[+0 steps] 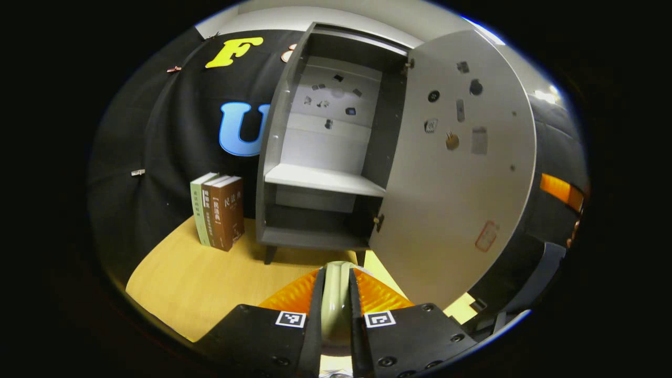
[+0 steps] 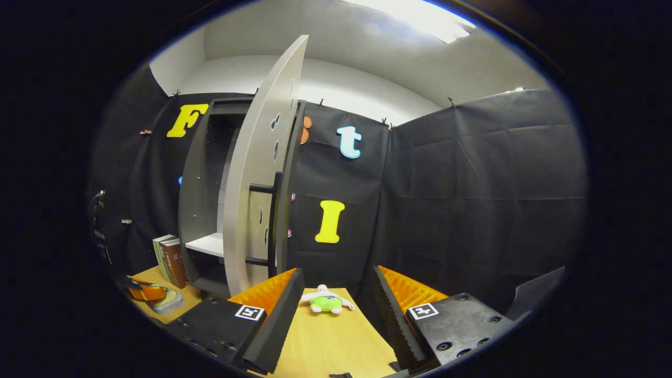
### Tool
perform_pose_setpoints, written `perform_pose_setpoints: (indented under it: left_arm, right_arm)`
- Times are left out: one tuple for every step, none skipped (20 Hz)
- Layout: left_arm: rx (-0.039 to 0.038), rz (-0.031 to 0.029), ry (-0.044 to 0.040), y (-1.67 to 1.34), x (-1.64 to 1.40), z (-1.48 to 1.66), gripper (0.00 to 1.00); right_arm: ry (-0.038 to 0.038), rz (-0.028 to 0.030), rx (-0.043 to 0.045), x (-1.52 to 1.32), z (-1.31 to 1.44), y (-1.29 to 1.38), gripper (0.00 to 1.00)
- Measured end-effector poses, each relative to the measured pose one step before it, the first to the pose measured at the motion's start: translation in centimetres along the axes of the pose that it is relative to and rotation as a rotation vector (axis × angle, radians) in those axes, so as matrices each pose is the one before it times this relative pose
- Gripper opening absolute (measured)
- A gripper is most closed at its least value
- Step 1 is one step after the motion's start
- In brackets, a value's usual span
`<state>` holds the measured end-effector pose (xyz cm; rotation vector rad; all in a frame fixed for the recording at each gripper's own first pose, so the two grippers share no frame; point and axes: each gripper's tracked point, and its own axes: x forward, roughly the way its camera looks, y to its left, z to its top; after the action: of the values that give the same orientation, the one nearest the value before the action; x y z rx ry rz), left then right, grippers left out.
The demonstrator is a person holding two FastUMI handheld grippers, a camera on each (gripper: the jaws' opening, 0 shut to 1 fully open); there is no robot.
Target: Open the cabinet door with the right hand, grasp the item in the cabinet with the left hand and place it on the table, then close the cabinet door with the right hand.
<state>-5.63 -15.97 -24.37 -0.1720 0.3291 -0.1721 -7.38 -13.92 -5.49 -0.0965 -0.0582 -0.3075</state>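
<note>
The grey cabinet (image 1: 273, 157) stands open on the wooden table (image 1: 189, 278), its shelves bare. Its door (image 1: 457, 173) is swung wide to the right. My left gripper (image 1: 336, 273) is shut on a pale green item (image 1: 336, 302), held low in front of the cabinet's foot. In the right gripper view the door (image 2: 252, 199) is seen nearly edge-on with its black handle (image 2: 273, 220) toward me. My right gripper (image 2: 338, 273) is open and holds nothing, a short way right of the handle. The left gripper (image 2: 144, 291) with the item (image 2: 169, 301) shows at the far left over the table.
Three books (image 1: 218, 210) stand upright left of the cabinet. A small green and white plush toy (image 2: 325, 303) lies on the table (image 2: 325, 341) ahead of my right gripper, near the black cloth wall.
</note>
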Motion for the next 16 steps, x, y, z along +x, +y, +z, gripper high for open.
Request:
perform_pose_setpoints:
  left_arm:
    - [-0.00257,0.01069,0.00408,-0.101,0.349,-1.444,0.26]
    - [-0.00891,0.01488,0.00697,0.09,0.432,-1.529,0.26]
    - [-0.01921,0.01286,0.01623,-0.002,0.693,-1.842,0.26]
    - [-0.01998,0.00648,0.02391,-0.174,0.684,-2.086,0.26]
    - [-0.01844,0.01243,0.01674,0.036,0.602,-1.843,0.27]
    - [-0.01545,0.0147,0.00568,0.136,0.262,-1.63,0.26]
    - [-0.01405,0.01573,0.00709,0.168,0.354,-1.504,0.26]
    - [-0.01202,0.01694,0.0072,0.182,0.416,-1.421,0.26]
    - [-0.00908,0.01448,0.00709,0.152,0.49,-1.294,0.26]
    - [-0.00554,0.0148,0.00487,0.141,0.397,-1.316,0.27]
    - [-0.00427,0.01399,0.00238,0.253,0.372,-1.176,0.27]
    - [-0.00748,0.01374,0.00605,0.328,0.213,-1.125,0.27]
    - [-0.01072,0.00935,0.00059,0.23,0.396,-0.674,0.27]
    - [-0.00824,0.00731,-0.00018,0.092,0.405,-0.624,0.29]
    - [-0.00131,0.00972,0.00613,0.222,0.416,-0.601,0.28]
    - [0.00494,0.0172,0.0057,0.248,0.33,-0.726,0.28]
  right_arm:
    - [-0.00545,0.01294,0.00617,0.305,-0.283,0.194,0.84]
    - [-0.0087,0.01897,0.00826,0.383,-0.261,0.185,0.84]
    - [-0.0042,0.02629,0.00773,0.33,-0.315,0.104,0.84]
    - [-0.01198,0.01957,-0.00014,0.324,-0.13,-0.17,0.84]
    - [-0.01049,0.01005,-0.00629,0.379,-0.042,-0.562,0.84]
    - [-0.00523,0.00707,0.00117,0.382,-0.126,-0.639,0.84]
    - [0.00589,0.00661,0.01327,0.423,-0.399,-0.503,0.84]
    - [0.00962,0.00789,0.02306,0.274,-0.421,-0.432,0.84]
    - [0.00531,0.00275,0.01394,0.327,-0.341,-0.46,0.84]
    - [-0.00109,0.00374,-0.00479,0.215,-0.341,-0.433,0.84]
    - [-0.00644,0.00242,-0.01517,0.197,-0.244,-0.251,0.84]
    - [-0.00143,0.00906,-0.01749,0.152,-0.325,0.082,0.84]
    - [0.0,0.0172,-0.01233,0.093,-0.354,0.315,0.84]
    - [0.00053,0.01631,-0.00484,0.036,-0.253,0.28,0.84]
    - [0.00135,0.0136,-0.0065,0.083,-0.276,0.244,0.84]
    - [-0.00362,0.00191,-0.01952,0.122,-0.226,-0.016,0.84]
